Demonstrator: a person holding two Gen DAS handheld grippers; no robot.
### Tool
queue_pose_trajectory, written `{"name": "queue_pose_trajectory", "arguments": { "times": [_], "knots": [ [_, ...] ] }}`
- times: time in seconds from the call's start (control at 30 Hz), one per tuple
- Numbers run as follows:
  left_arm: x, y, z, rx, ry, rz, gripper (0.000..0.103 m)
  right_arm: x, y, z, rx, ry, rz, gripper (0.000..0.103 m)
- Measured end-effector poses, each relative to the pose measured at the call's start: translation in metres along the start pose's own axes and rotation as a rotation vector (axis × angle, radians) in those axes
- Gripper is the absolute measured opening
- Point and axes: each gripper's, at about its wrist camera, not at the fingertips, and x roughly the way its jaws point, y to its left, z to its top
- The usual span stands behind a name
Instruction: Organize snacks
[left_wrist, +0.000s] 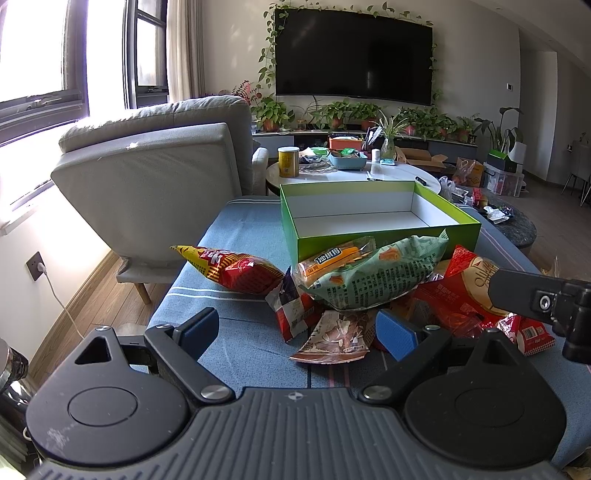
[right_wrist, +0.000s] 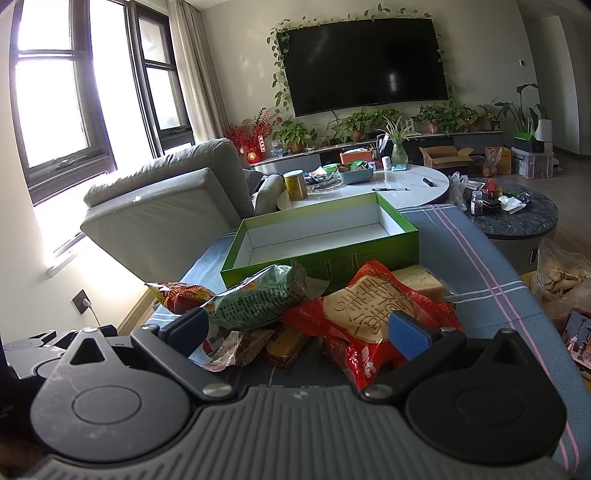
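On the desk under a blue striped cloth (left_wrist: 236, 236) lies one heap of snack packets in front of one open green cardboard box with a white inside (left_wrist: 369, 210), which holds nothing.

From the left, the left wrist view counts one red-and-yellow crinkled bag (left_wrist: 236, 269), one small red, white and blue packet (left_wrist: 295, 310), one brown-and-white pouch (left_wrist: 336, 339), one large pale green bag (left_wrist: 373, 280) with one orange wrapped bar (left_wrist: 336, 256) on top of it, and one big red bag with a cream round print (left_wrist: 469, 284).

The left gripper (left_wrist: 297, 330) hangs before the heap, its jaws spread wide, gripping nothing. The right gripper (right_wrist: 299, 326) likewise stands wide open over the packets, with nothing pinched.

Only the right wrist view shows one pale yellow wrapped block (right_wrist: 421, 280) behind the red bag. Only the left wrist view shows the orange bar.
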Motion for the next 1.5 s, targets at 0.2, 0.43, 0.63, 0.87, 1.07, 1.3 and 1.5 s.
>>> {"name": "queue_pose_trajectory", "arguments": {
  "times": [0.2, 0.43, 0.63, 0.87, 1.07, 1.3, 1.5],
  "knots": [
    [0.0, 0.0, -0.001, 0.0, 0.001, 0.0, 0.092, -0.002, 0.001, 0.001, 0.001, 0.005, 0.002, 0.078],
    [0.0, 0.001, -0.002, 0.001, 0.001, 0.0, 0.092, -0.002, 0.0, 0.002, -0.011, 0.002, -0.019, 0.078],
    [0.001, 0.001, -0.001, 0.001, 0.001, 0.0, 0.092, -0.009, 0.003, 0.004, -0.033, -0.042, 0.011, 0.078],
    [0.001, 0.0, -0.002, 0.001, 0.001, 0.0, 0.092, -0.007, 0.001, 0.003, -0.013, -0.052, -0.019, 0.078],
    [0.002, 0.001, -0.003, 0.003, 0.004, 0.0, 0.092, -0.007, -0.003, 0.0, 0.038, -0.036, 0.017, 0.078],
    [0.004, 0.001, -0.003, 0.002, 0.009, 0.004, 0.092, -0.004, -0.001, -0.001, 0.006, -0.006, 0.011, 0.078],
    [0.004, 0.001, -0.002, 0.0, 0.014, 0.005, 0.092, -0.003, -0.003, -0.001, 0.011, 0.007, 0.004, 0.078]
  ]
}}
